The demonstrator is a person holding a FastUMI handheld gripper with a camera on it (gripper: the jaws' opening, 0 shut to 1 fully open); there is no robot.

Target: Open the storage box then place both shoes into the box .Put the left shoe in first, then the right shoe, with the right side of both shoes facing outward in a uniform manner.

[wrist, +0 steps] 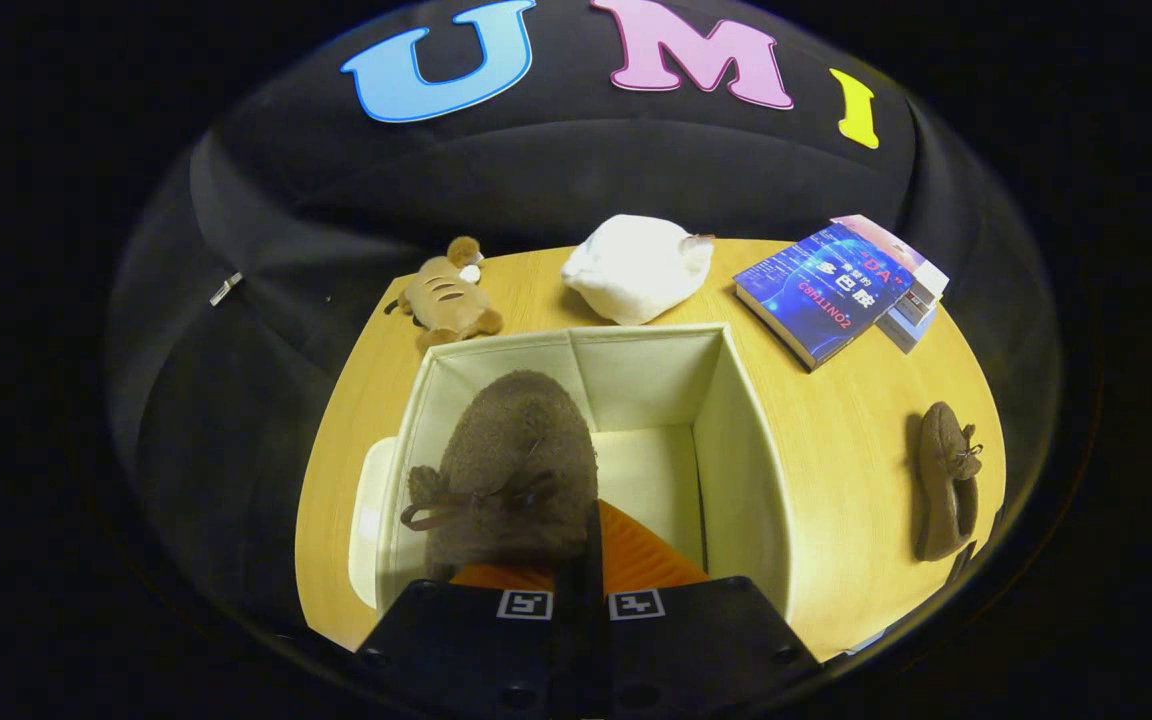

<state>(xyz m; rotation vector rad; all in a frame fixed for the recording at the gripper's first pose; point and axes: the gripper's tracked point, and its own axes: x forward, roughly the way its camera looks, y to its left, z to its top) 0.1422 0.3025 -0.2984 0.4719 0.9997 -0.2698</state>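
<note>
Tool (581, 560) clamps fuzzy brown shoe (516, 470) over open fabric box (736, 420)

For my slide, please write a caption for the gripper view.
Gripper shut on brown shoe over open storage box; second shoe waits beside it.

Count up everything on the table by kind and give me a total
Brown fuzzy moccasin shoes: 2, one held over the box by the shut hand-held gripper, one lying on the table to the box's right
Cream fabric storage box: 1
Plush toys: 2, tan striped and white
Stacked books: 2
Total: 7
</note>
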